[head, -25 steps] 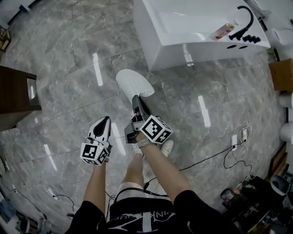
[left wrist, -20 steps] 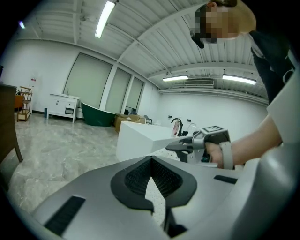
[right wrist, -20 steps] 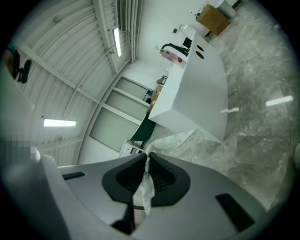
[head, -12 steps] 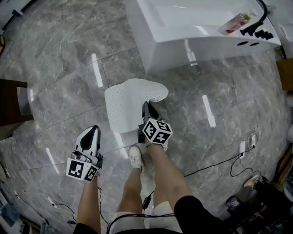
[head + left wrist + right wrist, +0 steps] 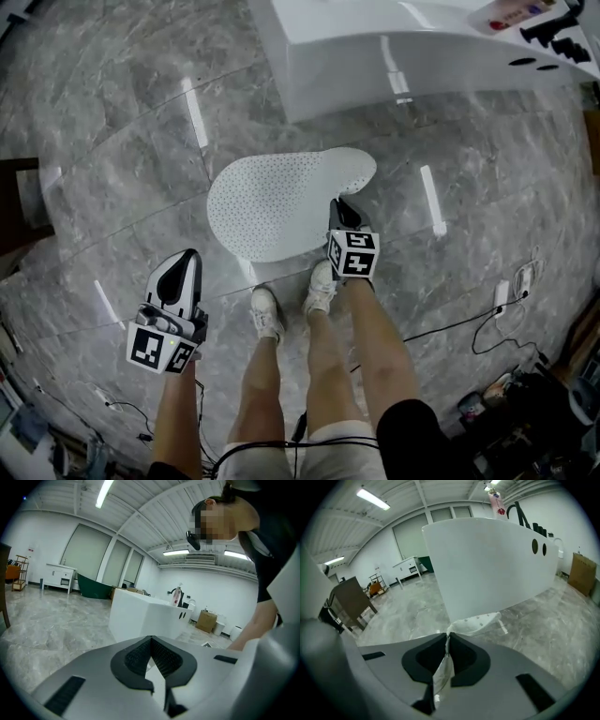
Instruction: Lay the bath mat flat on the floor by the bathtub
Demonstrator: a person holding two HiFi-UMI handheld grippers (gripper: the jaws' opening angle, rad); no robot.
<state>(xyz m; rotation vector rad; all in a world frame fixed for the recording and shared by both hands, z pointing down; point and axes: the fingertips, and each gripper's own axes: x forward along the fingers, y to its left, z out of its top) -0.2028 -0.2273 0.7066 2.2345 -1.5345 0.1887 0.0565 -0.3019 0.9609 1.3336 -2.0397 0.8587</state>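
Right gripper [image 5: 339, 204] had its jaws pressed together on an edge of the bath mat [image 5: 281, 202]. Its own view showed a thin fold of white, dotted material pinched between the dark pads of the right gripper [image 5: 448, 637]. From the jaws the bath mat [image 5: 480, 622] ran forward and down to the grey marble floor [image 5: 122, 159]. Seen from the head, most of the mat spread out ahead and to the left of that gripper, its perforated face up. The white bathtub [image 5: 375, 66] stood just beyond the mat's far edge, straight ahead of the right gripper, and its side wall filled much of that gripper's view [image 5: 487, 564]. A pink-labelled bottle [image 5: 497, 503] and a black faucet [image 5: 562, 28] sat on the tub's rim, further ahead and to the right.

Well to the left and behind, the left gripper [image 5: 190, 255] hung clear of the mat. In its own view the left gripper [image 5: 151, 640] had its jaw tips touching with nothing between them, and the bathtub [image 5: 140, 616] lay some way ahead of it. The person's two white shoes [image 5: 267, 314] stood between the grippers, just behind the mat's near edge. A dark wooden piece of furniture [image 5: 19, 202] stood far out to the left of the left gripper. A black cable [image 5: 441, 323] trailed across the floor behind and to the right of the right gripper.
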